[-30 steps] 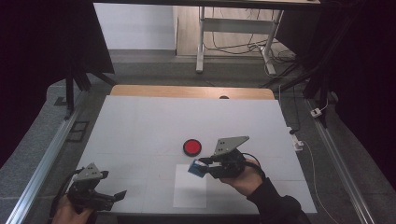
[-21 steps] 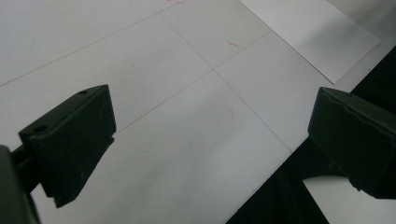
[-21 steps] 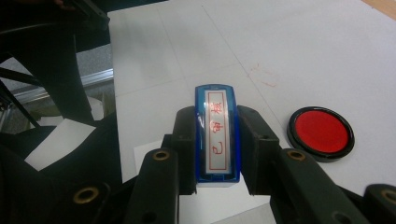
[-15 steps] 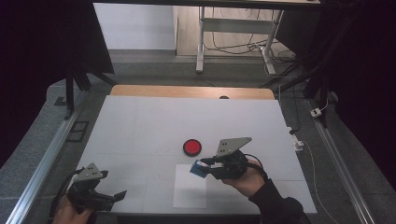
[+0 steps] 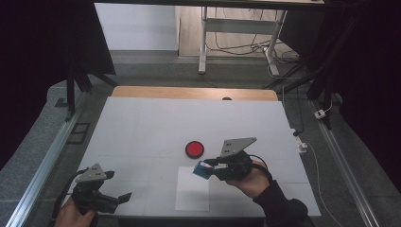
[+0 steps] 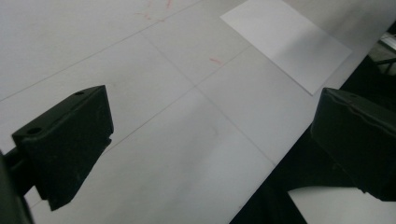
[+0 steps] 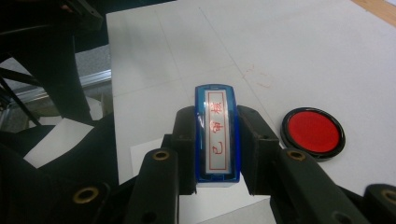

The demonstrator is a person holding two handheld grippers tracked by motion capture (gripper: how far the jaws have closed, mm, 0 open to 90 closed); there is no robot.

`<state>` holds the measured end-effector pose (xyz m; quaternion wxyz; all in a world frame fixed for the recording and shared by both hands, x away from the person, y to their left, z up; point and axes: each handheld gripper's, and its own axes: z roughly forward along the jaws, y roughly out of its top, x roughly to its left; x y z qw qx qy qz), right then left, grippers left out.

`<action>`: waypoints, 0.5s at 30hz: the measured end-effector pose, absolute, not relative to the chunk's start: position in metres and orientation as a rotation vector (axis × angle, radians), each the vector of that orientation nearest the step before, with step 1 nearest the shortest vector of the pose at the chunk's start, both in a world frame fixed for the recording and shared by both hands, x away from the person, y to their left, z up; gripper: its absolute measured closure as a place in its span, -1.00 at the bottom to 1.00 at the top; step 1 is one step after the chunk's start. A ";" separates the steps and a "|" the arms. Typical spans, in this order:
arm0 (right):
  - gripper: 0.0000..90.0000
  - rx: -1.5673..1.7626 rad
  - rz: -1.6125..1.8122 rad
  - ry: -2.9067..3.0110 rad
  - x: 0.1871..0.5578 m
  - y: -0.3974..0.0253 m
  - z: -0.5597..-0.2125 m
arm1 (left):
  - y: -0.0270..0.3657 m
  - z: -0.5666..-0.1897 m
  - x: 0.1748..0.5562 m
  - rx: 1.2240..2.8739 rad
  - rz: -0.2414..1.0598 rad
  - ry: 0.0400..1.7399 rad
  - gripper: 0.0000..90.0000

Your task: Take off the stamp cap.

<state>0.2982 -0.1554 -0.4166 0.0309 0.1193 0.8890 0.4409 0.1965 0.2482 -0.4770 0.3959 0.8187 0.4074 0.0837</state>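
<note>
Right gripper [image 5: 211,169] is clamping a blue stamp [image 7: 215,135] between both jaws, holding it off the white table [image 5: 156,123] above the upper right corner of the paper sheet [image 5: 193,189]. Red ink pad [image 5: 194,149] is lying just beyond the stamp, apart from it, with nothing between. Left gripper [image 5: 124,197] is hovering at the table's near left edge, jaws spread wide and empty, well apart from the sheet.

Blue stamp [image 7: 215,135] with white label and red characters, clamped by long sides between right gripper [image 5: 213,169] fingers, held above white paper sheet [image 5: 192,189]. Round red ink pad [image 5: 194,149], lid off, flat on surface just beyond sheet.
</note>
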 end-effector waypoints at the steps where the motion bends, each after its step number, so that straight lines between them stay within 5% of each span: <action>1: 0.56 0.362 1.358 2.744 0.298 -0.155 -0.416 | 0.247 -0.477 0.197 2.073 0.211 1.024 -1.00; 15: 0.56 0.326 1.358 2.756 0.301 -0.156 -0.413 | 0.224 -0.473 0.209 2.064 0.193 0.925 -1.00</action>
